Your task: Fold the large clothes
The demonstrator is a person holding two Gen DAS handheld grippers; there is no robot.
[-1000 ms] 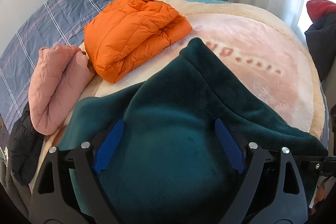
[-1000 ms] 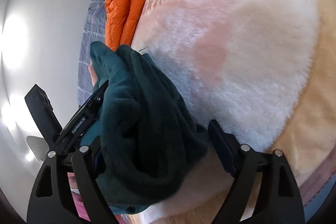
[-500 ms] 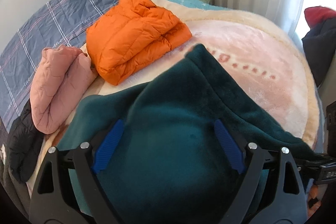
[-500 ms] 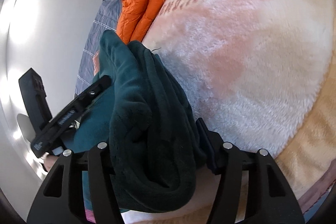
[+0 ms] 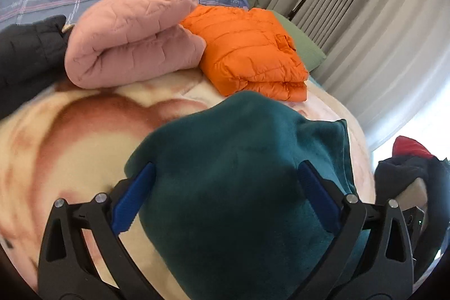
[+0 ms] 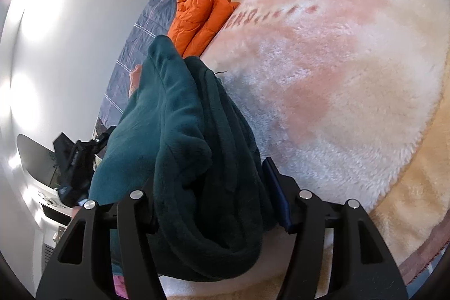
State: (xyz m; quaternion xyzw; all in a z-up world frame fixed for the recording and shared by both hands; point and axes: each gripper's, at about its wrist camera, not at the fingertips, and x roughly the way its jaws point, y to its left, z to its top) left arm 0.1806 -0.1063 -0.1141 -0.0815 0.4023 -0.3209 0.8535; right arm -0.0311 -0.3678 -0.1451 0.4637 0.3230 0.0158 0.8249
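On the bed's plush blanket (image 5: pixel 70 137), just in front of a folded orange jacket (image 5: pixel 250 55), the bunched teal fleece (image 5: pixel 239 173) sits between both tools: the left hand-held gripper (image 5: pixel 225 198) is opening wide around it, the right hand-held gripper (image 6: pixel 213 201), pads against the folds, is easing open.

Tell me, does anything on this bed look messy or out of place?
Mostly the dark green fleece: it lies bunched in thick rolls on the plush blanket, not flat, gathered between the right gripper. Behind it, the orange jacket and pink jacket sit neatly folded. Nothing looks damaged or spilled.
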